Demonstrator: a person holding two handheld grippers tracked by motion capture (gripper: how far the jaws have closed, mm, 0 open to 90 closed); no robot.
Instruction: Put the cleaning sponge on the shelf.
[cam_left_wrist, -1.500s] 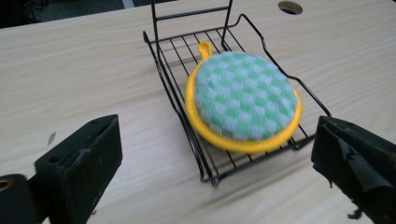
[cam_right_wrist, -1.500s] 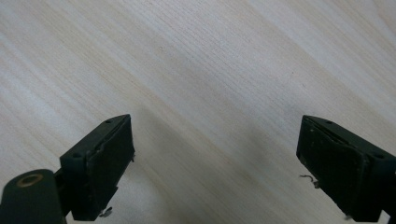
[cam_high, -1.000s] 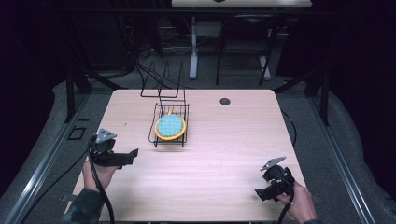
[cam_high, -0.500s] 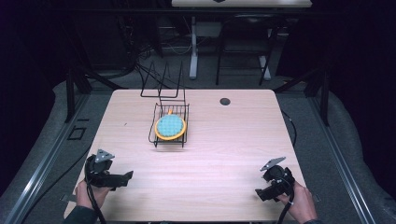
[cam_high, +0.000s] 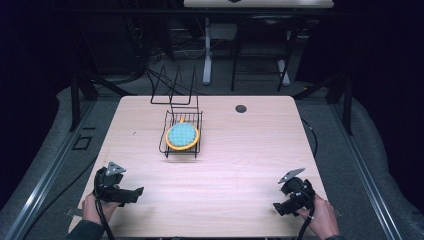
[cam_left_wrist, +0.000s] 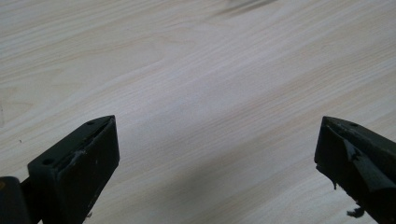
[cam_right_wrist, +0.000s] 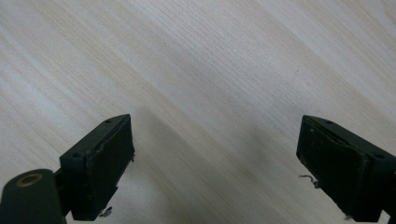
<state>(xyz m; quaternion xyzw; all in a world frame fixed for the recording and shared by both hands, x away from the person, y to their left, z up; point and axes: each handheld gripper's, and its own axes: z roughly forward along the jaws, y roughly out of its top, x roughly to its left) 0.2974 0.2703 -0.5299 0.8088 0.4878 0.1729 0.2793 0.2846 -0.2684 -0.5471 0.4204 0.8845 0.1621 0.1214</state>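
Right, starting at the left of the high view, I've got the left gripper (cam_high: 131, 194) low over the near-left corner of the wooden table (cam_high: 240, 200), held in a hand (cam_high: 92, 209) that comes in from the bottom edge, its grey three-cornered plate up top and its jaws aimed toward the middle of the table. In the left gripper view its two black jaws stand spread wide with bare pale wood grain between them, nothing in the grip. Moving toward the middle, a black wire rack (cam_high: 196, 131) sits on the far half of the table, and lying in its basket part is a round thing with an orange rim and a light blue dotted face (cam_high: 182, 135), tilted a little toward me; bare wire loops rise at the rack's far end. Just right of that, near the far edge, a small dark round disc (cam_high: 241, 108) lies flat on the wood, well apart from the rack. Over at the near-right corner, the right gripper (cam_high: 278, 208) sits in the other hand (cam_high: 324, 220), and in the right gripper view its jaws are likewise spread wide over plain table, holding nothing.
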